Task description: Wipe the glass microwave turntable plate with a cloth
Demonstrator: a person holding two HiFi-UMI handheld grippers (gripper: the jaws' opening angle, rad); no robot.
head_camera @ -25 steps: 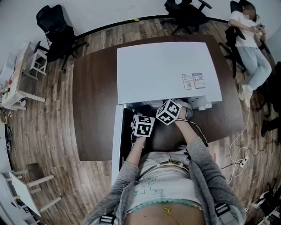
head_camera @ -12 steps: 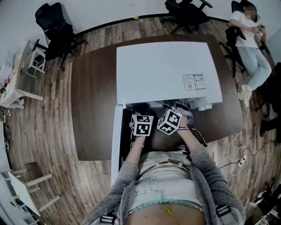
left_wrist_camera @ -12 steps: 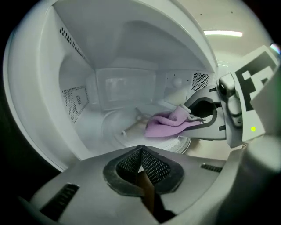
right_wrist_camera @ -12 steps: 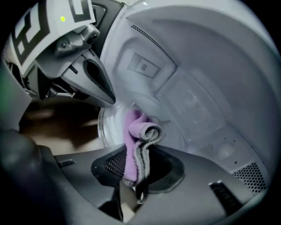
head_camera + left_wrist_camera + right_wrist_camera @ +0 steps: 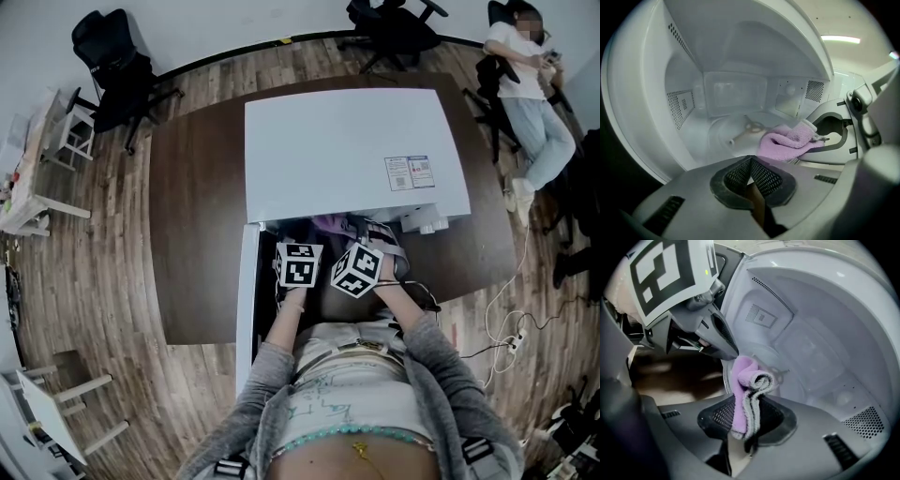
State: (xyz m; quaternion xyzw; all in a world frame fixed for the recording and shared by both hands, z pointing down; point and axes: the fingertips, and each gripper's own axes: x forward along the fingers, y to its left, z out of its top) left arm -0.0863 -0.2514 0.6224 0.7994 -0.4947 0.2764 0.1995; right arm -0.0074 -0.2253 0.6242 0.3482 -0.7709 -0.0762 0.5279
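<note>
Two close views only, not overhead: right gripper clamped on purple cloth, seemingly against glass turntable plate; left gripper closed, empty.

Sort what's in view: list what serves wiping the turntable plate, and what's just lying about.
In use: purple cloth, clamped in the right gripper; glass turntable plate; open microwave; left gripper, shut and empty.
Lying about: office chairs; floor cables; seated person.
</note>
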